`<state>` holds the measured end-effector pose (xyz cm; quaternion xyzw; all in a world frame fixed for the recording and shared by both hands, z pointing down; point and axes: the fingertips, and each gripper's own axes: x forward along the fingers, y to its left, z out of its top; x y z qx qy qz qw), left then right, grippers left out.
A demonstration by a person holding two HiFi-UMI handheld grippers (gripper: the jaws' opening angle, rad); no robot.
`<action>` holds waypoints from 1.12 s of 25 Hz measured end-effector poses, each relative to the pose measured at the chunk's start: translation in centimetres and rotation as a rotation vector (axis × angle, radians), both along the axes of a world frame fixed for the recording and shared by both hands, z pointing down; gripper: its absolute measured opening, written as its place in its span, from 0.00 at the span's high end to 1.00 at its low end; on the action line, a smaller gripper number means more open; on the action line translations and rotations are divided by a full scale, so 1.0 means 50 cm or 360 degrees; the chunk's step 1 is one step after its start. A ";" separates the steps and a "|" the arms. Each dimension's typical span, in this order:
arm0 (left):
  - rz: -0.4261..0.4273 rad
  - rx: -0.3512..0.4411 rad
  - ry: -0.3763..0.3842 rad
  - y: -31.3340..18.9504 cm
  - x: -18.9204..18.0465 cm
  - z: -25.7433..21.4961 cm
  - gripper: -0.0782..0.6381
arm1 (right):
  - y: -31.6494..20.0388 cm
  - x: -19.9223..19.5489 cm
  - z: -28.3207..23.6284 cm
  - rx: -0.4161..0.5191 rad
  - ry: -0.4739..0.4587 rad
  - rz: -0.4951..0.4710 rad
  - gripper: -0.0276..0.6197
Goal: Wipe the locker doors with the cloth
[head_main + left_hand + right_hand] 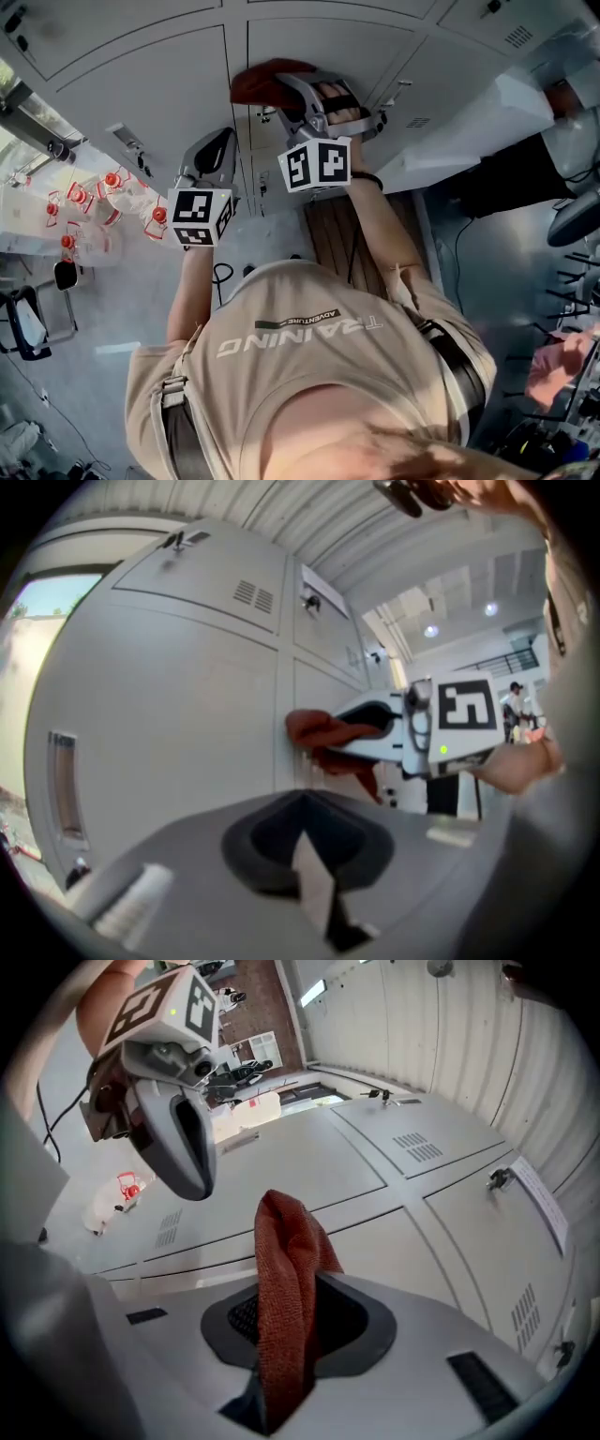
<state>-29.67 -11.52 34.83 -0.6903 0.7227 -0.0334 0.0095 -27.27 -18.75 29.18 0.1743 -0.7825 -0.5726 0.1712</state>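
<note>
Shirt (309, 375): beige, fills the lower head view; both forearms reach away from it toward the lockers.
Right gripper (289, 86): jaws clamped on the cloth, tips aimed at the doors, its marker cube (316, 164) facing the head camera.
Cloth (286, 1279): rust-red and folded, standing out past the jaw tips. In the head view its bunched end lies against the locker doors, over a vertical seam between two panels. It looks pressed on the metal.
Left gripper (305, 860): jaws drawn together to a thin slit with nothing between them. It is held off the door face, beside the right gripper, near it but apart.
Locker doors (159, 89): pale grey flat panels, split by dark seams running both ways.
Edges: a latch handle (127, 141) juts from the panel on the left gripper's side, and a small latch (497, 1180) sits at the rim of a door on the far side. Vent slots (412, 1146) are cut flush into one panel.
Open room: the door faces to either side of the cloth are bare and smooth between the seams and latches.
Bottles (103, 202): clear with red caps, grouped on the floor at the left edge of the head view, well apart from both grippers.
</note>
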 end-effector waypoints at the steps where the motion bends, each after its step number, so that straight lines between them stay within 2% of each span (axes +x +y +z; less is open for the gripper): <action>1: 0.0003 -0.0009 0.0010 0.001 0.003 0.008 0.88 | 0.000 0.002 0.025 -0.0023 0.0011 0.0004 0.86; 4: 0.0006 -0.0051 0.0042 0.006 0.007 0.036 0.88 | 0.000 0.012 0.072 -0.0029 -0.0034 0.0021 0.86; 6: -0.0001 -0.0075 0.0067 0.007 0.005 0.055 0.88 | -0.005 0.015 0.108 -0.0050 -0.0005 0.0036 0.86; 14: -0.0054 -0.0161 0.0139 0.027 -0.007 0.124 0.88 | -0.010 0.009 0.336 -0.0233 0.0257 0.0026 0.86; 22: -0.0079 -0.0231 0.0172 0.051 -0.025 0.168 0.88 | -0.011 0.004 0.596 -0.0596 0.0665 0.0064 0.86; 25: -0.0054 -0.0247 0.0178 0.052 -0.022 0.176 0.88 | -0.008 0.012 0.621 -0.0609 0.0692 0.0092 0.86; 28: -0.0005 -0.0243 0.0169 0.043 -0.015 0.172 0.88 | -0.001 0.036 0.576 -0.0603 0.0608 0.0120 0.86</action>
